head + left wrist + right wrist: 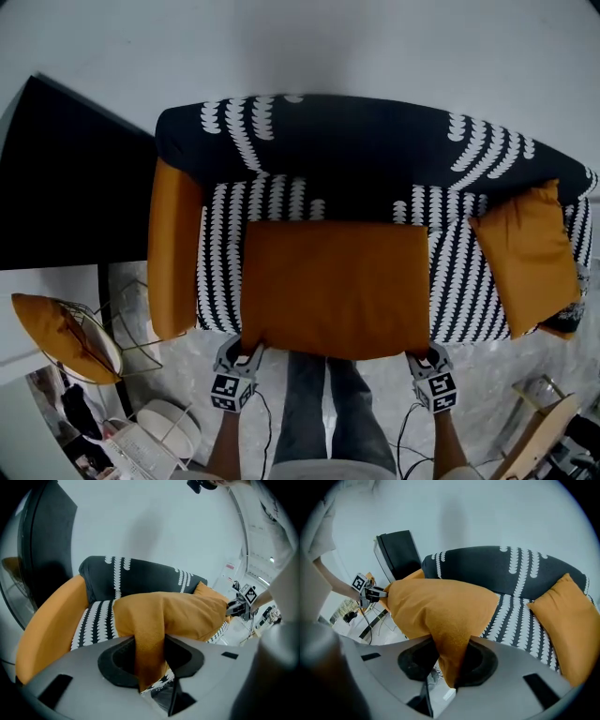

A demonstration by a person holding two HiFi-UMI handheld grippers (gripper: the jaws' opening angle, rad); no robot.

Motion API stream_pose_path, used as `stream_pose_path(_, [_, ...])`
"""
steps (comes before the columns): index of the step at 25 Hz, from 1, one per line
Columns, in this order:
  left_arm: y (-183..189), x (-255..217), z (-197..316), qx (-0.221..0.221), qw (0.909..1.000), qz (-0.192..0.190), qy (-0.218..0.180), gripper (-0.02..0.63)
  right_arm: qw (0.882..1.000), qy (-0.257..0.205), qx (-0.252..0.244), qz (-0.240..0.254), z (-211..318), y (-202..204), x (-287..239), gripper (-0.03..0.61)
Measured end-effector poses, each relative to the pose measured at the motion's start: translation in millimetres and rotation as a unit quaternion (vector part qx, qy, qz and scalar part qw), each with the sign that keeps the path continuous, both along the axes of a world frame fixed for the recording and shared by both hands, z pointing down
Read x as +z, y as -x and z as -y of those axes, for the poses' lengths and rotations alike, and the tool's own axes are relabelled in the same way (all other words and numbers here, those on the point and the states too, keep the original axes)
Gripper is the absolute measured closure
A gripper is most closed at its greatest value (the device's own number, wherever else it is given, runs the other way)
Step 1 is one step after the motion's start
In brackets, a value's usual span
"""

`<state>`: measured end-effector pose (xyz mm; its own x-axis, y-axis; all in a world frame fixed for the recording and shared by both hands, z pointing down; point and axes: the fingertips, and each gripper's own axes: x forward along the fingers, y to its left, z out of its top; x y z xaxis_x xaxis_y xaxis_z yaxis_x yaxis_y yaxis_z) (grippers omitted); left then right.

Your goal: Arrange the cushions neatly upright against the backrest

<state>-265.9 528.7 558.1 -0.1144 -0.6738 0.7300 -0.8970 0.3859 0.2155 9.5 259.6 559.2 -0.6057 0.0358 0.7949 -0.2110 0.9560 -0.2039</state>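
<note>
Head view: I hold the large cushion (333,286) by its two near corners, with the left gripper (246,352) on one and the right gripper (422,356) on the other. A corner-to-corner hold keeps the wide panel spread and level, so I judge it can be swung up as one piece and not fold in the middle. The cushion lies broadside over the front of the patterned seat (217,253), parallel to the dark backrest (375,150) but not yet against it.

Left gripper view and right gripper view: each pair of jaws is clenched on a pinched fold of orange fabric, and the cushion's body bulges beyond the grip toward the other gripper.

A small cushion (530,253) leans tilted at the sofa's right end, touching the backrest. An orange piece (173,248) stands at the left end — armrest or cushion, I cannot tell.

Pose: both forearms (441,445) enter from the lower edge, roughly parallel and set as far apart as the cushion is wide. Both grippers pitch forward and downward toward the seat.
</note>
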Motion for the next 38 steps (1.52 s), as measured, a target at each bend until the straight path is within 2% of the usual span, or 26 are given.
stream_pose_path(5, [23.2,-40.4,26.8,-0.001,0.9991,0.021,-0.037,0.442,0.998,-0.037,0.003,0.059,31.9,30.1,-52.9,0.456])
stream_pose_path(9, [60.8,-69.9,63.0,0.027,0.9963,0.045,-0.068,0.43,0.993,-0.062,0.005,0.102,70.2,69.5,-82.9,0.456])
stream_pose_path(13, [101.4,-87.4,101.1,0.048,0.9934,0.055,-0.088,0.419,0.991,-0.079,0.0,0.11,104.6,104.5,-90.7,0.456])
stream_pose_path(17, [128.8,-96.8,133.7,0.056,0.9922,0.043,-0.103,0.419,0.991,-0.062,0.02,0.114,133.9,128.3,-93.0,0.459])
stream_pose_path(22, [158.0,-106.8,160.4,0.039,0.9915,0.026,-0.122,0.399,0.985,-0.078,0.054,0.142,167.8,151.6,-102.1,0.425])
stream_pose_path(29, [220.5,-114.7,204.1,-0.016,0.986,0.045,-0.16,0.36,0.965,-0.123,0.119,0.199,229.4,195.6,-123.1,0.348])
stream_pose_path(32, [255.3,-130.2,220.2,-0.036,0.9781,0.091,-0.184,0.345,0.958,-0.139,0.131,0.212,251.1,216.6,-127.2,0.325])
stream_pose_path(34, [274.6,-139.4,237.6,-0.029,0.975,0.124,-0.182,0.344,0.956,-0.148,0.136,0.215,266.5,230.2,-128.8,0.319])
stream_pose_path(38, [300.8,-137.2,268.4,-0.022,0.9752,0.145,-0.166,0.345,0.951,-0.178,0.151,0.201,296.0,258.6,-126.4,0.321])
